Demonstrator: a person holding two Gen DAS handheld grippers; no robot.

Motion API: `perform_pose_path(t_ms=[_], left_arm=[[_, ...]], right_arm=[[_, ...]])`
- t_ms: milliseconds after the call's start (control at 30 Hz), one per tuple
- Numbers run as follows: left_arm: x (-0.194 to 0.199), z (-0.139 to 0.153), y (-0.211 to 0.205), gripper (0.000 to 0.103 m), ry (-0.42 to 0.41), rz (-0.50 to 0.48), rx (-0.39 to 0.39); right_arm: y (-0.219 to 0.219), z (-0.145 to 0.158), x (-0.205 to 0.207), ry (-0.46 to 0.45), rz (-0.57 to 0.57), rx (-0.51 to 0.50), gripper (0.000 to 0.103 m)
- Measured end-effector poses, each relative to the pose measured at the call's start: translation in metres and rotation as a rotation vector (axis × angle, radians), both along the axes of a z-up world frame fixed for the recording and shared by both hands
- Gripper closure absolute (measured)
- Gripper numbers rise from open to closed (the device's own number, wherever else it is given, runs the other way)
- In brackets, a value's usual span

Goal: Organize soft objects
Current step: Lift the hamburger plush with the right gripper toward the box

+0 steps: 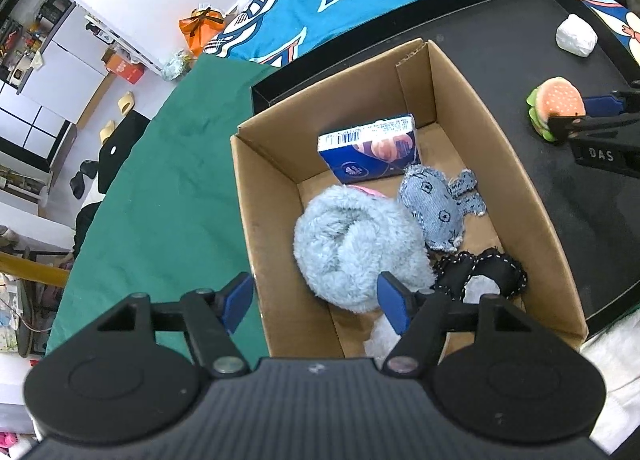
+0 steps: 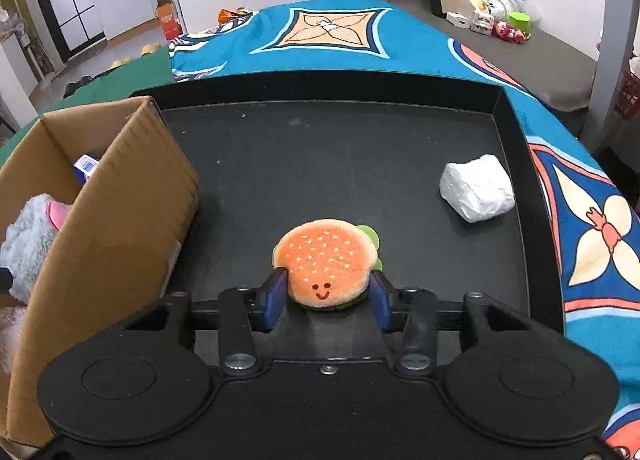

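Note:
A plush hamburger (image 2: pixel 326 264) sits on the black tray (image 2: pixel 360 147). My right gripper (image 2: pixel 326 296) has its blue fingers on either side of the burger's near half, touching it. It also shows in the left wrist view (image 1: pixel 588 115) beside the burger (image 1: pixel 554 105). My left gripper (image 1: pixel 316 300) is open and empty above the near left wall of the cardboard box (image 1: pixel 276 179). The box holds a fluffy grey toy (image 1: pixel 352 244), a denim plush (image 1: pixel 436 207), a black stitched plush (image 1: pixel 480 272) and a blue packet (image 1: pixel 368 151).
A white wrapped bundle (image 2: pixel 476 187) lies at the tray's far right. The box (image 2: pixel 116 187) stands at the tray's left end. A green cloth (image 1: pixel 168 179) lies left of the box, a blue patterned cloth (image 2: pixel 332 39) behind the tray.

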State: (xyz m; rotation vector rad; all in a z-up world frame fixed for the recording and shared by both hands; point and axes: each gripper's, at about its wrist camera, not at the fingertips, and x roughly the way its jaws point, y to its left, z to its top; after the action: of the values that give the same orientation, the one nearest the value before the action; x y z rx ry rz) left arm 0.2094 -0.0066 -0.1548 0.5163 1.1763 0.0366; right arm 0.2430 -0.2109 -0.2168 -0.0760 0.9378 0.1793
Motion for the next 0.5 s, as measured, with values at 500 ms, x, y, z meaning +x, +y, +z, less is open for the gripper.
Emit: perform_pose_path(t_ms=[500], left_arm=[[-0.005, 0.010, 0.007, 0.036, -0.034, 0.029, -0.052]], right_arm=[[-0.008, 0.025, -0.024, -0.019, -0.014, 0.008, 0.069]])
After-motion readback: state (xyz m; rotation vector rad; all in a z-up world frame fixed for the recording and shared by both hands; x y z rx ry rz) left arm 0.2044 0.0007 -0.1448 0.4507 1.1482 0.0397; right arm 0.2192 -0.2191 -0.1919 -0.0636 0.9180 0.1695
